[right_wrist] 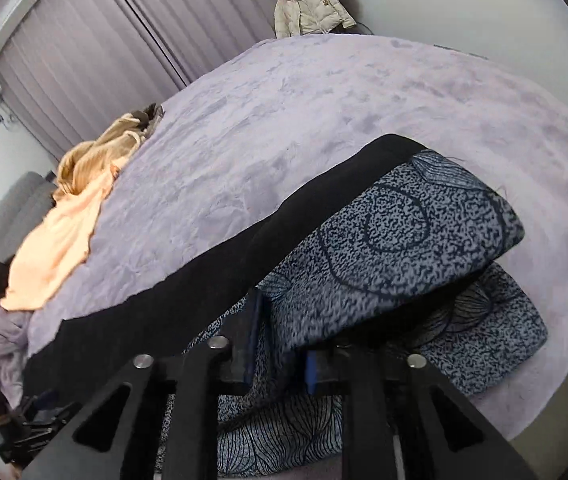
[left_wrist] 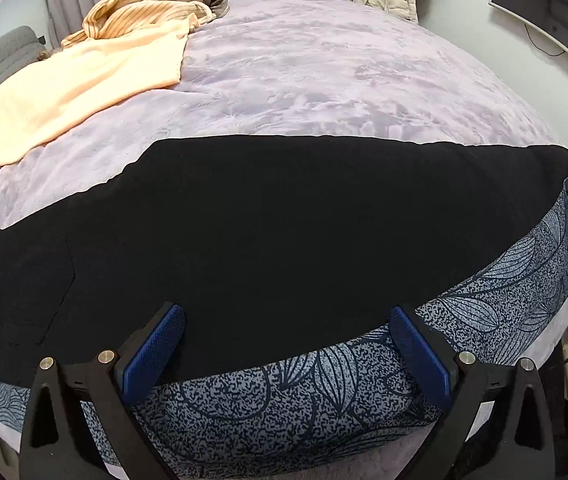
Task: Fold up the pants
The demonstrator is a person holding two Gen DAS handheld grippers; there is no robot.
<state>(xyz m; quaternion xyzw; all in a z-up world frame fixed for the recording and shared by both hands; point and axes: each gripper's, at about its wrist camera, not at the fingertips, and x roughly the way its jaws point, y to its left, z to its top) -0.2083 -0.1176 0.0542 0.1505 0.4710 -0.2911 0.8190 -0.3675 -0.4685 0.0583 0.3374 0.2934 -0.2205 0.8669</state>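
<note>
Taking the black pants (left_wrist: 268, 232) as the landmark, they lay flat on the lavender blanket (left_wrist: 324, 80) of the bed, with their long axis running side to side across the left wrist view, on top of a blue leaf-patterned garment (left_wrist: 284, 408) that showed as a band along their near edge. Beyond their far left end sat a peach cloth (left_wrist: 76, 92) with a striped tan garment (left_wrist: 140, 12) behind it, both well apart from the pants. At the pants' near edge, roughly mid-length, the left gripper (left_wrist: 287, 344) hovered with its blue pads (left_wrist: 152, 356) spread wide, gripping nothing; the pants lay straight ahead of it. Toward the pants' right end, the right gripper (right_wrist: 280, 360) had its fingers drawn nearly together around a raised fold of the patterned garment (right_wrist: 396, 248), the black edge (right_wrist: 204, 276) passing just to the left of that fold; whether the black cloth itself was in the pinch could not be told. Judging from this, the fold would likely run along the long axis from right to left, so the right hand was the one already placed at the end to be carried, while the left was nearer the middle to pin the crease.
</note>
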